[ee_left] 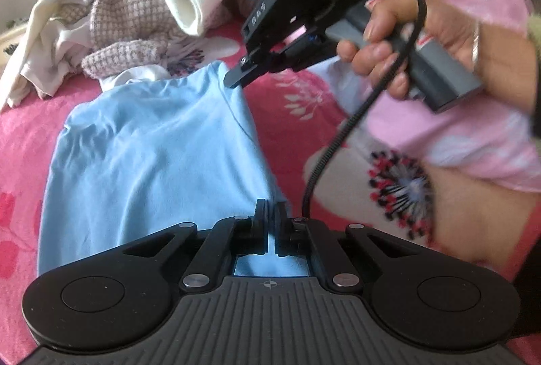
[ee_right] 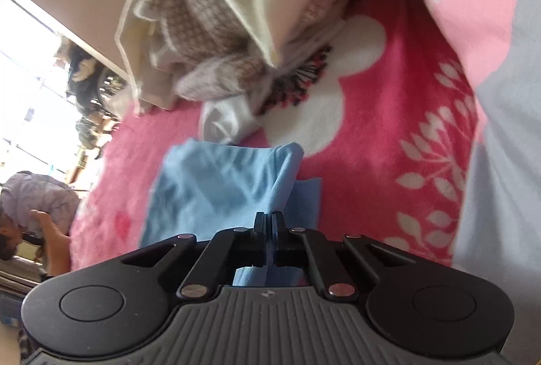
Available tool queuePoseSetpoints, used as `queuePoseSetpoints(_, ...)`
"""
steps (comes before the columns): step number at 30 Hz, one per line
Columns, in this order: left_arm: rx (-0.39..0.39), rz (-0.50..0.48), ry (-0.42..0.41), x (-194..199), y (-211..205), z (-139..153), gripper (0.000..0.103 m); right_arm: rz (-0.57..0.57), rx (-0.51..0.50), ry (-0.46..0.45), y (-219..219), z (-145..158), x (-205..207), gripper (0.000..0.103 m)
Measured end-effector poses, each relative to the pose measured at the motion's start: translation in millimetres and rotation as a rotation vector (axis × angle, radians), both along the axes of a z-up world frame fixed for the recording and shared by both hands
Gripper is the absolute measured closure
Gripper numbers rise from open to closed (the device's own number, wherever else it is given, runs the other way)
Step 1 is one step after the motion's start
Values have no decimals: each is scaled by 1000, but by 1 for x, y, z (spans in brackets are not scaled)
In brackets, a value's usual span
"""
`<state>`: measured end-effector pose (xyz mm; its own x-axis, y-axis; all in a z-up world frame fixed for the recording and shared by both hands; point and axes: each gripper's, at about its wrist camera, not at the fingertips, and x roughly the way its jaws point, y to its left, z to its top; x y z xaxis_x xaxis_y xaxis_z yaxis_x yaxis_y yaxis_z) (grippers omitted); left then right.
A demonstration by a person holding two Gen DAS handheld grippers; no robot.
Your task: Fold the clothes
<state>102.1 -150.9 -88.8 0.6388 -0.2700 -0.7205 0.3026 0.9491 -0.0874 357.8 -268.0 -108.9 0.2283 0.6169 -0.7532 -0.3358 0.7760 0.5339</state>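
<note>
A light blue garment [ee_left: 152, 148] lies spread on a pink flowered blanket [ee_left: 297, 101]. My left gripper [ee_left: 270, 208] is shut on its near right edge, with blue cloth pinched between the fingers. In the left wrist view my right gripper [ee_left: 236, 79], held by a hand [ee_left: 422, 50], is shut on the garment's far right corner. The right wrist view shows the same: my right gripper [ee_right: 269, 218] is closed on a raised fold of the blue garment [ee_right: 216, 189], which bunches up just ahead of the fingertips.
A heap of unfolded clothes [ee_left: 128, 13], cream and checked, lies beyond the blue garment. A white cloth [ee_right: 223, 121] peeks out at its far edge. A person in pink patterned clothing [ee_left: 473, 94] sits to the right. Another person [ee_right: 40, 223] is at the room's left.
</note>
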Motion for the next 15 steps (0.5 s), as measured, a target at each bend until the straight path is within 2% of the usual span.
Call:
queuePoseSetpoints(4, -14, 4, 46, 8, 2, -11, 102, -26, -44, 21, 2, -14, 3, 100)
queuePoseSetpoints(9, -7, 10, 70, 15, -5, -23, 102, -60, -106, -11, 2, -22, 5, 98)
queuePoseSetpoints(11, 16, 14, 59, 13, -9, -28, 101, -89, -130, -10, -3, -28, 8, 97)
queuePoseSetpoints(14, 27, 2, 19, 4, -9, -25, 97, -113, -95, -24, -11, -23, 8, 96)
queuePoseSetpoints(15, 25, -2, 7, 0, -7, -22, 90, -114, -79, -49, -12, -18, 6, 96)
